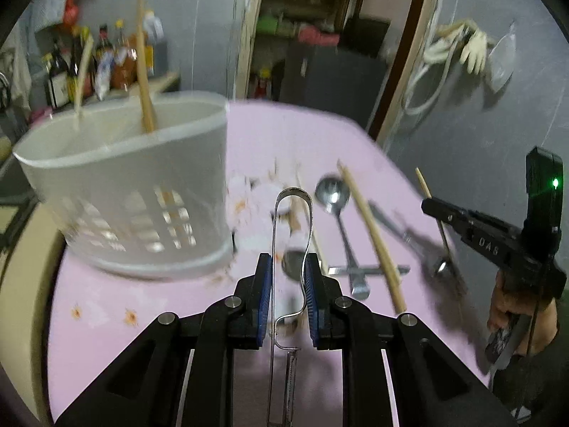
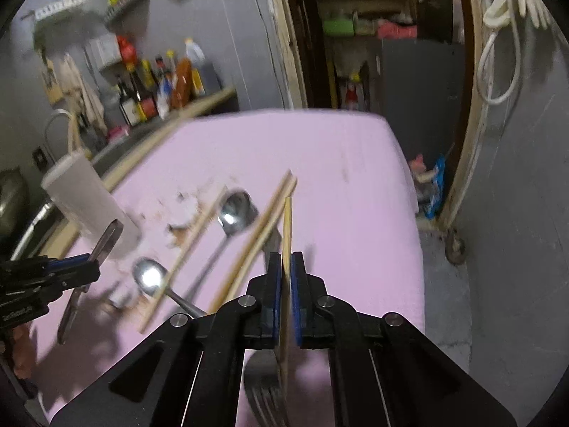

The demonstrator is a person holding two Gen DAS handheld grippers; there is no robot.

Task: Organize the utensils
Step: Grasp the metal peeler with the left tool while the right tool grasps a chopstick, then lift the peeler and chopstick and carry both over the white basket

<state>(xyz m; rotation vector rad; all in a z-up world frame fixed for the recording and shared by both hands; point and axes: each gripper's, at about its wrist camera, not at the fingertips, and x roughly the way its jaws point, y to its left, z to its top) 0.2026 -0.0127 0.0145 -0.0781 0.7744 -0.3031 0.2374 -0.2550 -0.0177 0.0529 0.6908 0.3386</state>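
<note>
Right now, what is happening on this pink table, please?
A person is sorting utensils with two tools. The left hand-held gripper is shut on a bent metal peeler, near the white slotted plastic utensil holder, which already holds chopsticks. The right hand-held gripper is shut on one wooden chopstick. Metal spoons and more chopsticks lie on the pink tablecloth.
</note>
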